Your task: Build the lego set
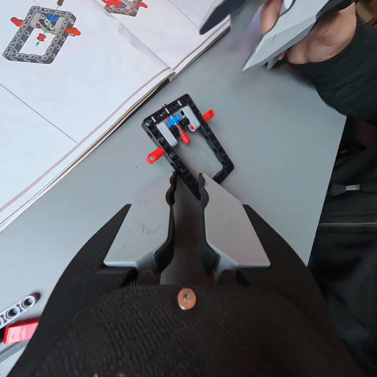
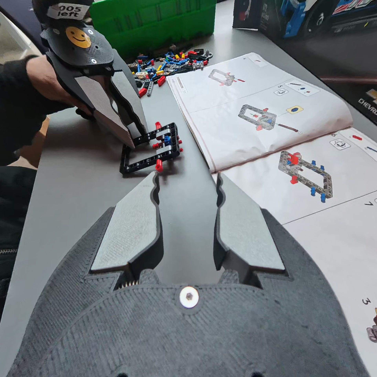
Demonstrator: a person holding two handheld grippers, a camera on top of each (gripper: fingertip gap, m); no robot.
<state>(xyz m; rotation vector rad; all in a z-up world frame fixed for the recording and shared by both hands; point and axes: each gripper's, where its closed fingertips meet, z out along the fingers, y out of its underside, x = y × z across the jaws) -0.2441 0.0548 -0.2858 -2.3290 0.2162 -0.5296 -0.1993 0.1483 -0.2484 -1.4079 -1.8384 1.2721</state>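
So far only the first few steps look done. The black rectangular frame [image 1: 186, 140] lies flat on the grey tabletop [image 1: 275, 155], just beside the open instruction booklet [image 2: 265, 114]. It already carries two light grey beams, a blue gear [image 1: 173, 120] on a brown axle capped by a red bush [image 1: 185, 139], and a red pin [image 1: 155, 156] sticking out of each long side. The left gripper [image 1: 186, 177] has its fingers closed around one long side of the frame near a corner, pinning it to the tabletop. The right gripper [image 2: 186, 175] hovers near the frame with fingers spread and nothing between them. The booklet's next drawing shows blue pins along the frame, and none are fitted yet. The pile of loose parts [image 2: 169, 65] in front of the green bin [image 2: 155, 22] is well apart and large, so I judge nearly the whole build remains.
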